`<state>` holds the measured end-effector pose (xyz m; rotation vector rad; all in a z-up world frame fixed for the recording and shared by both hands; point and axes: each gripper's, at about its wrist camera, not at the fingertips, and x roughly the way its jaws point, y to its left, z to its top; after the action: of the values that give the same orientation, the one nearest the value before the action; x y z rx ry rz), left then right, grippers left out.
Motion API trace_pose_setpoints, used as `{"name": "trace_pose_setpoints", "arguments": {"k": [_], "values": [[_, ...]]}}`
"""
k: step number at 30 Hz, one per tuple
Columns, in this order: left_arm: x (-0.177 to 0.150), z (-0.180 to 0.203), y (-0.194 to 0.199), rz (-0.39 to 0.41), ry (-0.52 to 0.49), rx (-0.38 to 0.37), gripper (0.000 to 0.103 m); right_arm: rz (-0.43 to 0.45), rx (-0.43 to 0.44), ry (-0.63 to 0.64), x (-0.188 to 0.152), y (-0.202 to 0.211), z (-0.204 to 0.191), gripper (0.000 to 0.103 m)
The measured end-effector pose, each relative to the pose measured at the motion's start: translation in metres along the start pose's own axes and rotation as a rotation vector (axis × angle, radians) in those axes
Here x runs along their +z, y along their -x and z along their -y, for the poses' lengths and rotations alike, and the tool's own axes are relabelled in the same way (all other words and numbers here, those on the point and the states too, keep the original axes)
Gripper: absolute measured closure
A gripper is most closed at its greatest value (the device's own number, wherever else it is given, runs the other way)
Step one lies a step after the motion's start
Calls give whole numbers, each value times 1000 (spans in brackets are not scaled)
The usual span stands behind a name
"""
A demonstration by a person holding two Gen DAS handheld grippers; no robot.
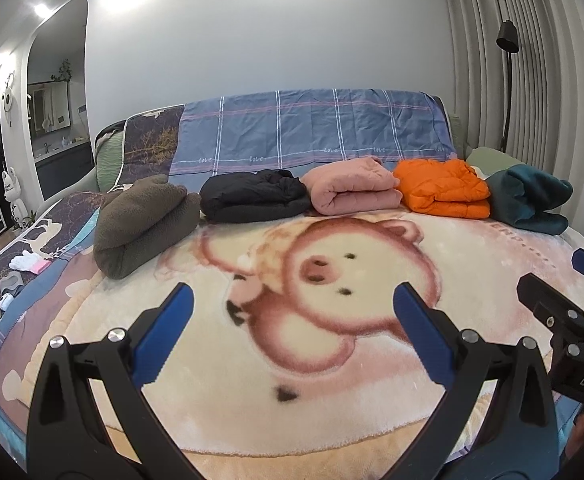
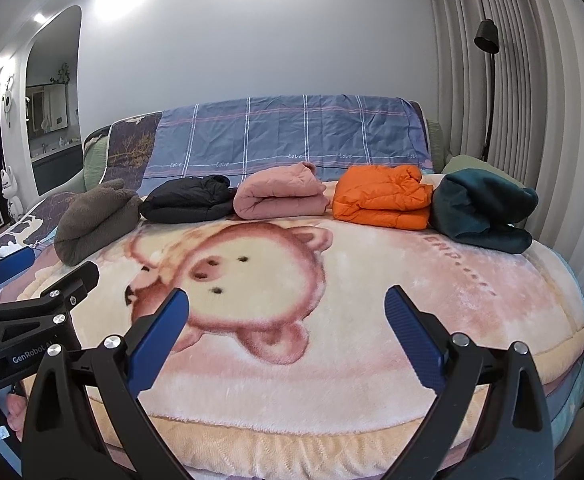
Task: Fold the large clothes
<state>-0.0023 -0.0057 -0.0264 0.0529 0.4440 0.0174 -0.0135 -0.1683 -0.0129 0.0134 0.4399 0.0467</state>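
Several folded garments lie in a row at the far side of the bed: a grey-brown fleece, a black jacket, a pink quilted one, an orange puffer and a dark teal one. My left gripper is open and empty above the pig-print blanket. My right gripper is open and empty above the same blanket. Each gripper shows at the edge of the other's view.
A blue plaid sheet drapes over the headboard. White and pink small items lie at the bed's left edge. A floor lamp and curtains stand to the right. A shelf and figurine stand far left.
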Motion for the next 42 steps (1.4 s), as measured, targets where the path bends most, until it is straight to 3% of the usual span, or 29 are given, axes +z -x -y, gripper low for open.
{"name": "trace_pose_setpoints", "arguments": {"k": [42], "values": [[-7, 4, -7, -33, -16, 4, 2, -17, -15, -12, -3, -8, 2, 1]]}}
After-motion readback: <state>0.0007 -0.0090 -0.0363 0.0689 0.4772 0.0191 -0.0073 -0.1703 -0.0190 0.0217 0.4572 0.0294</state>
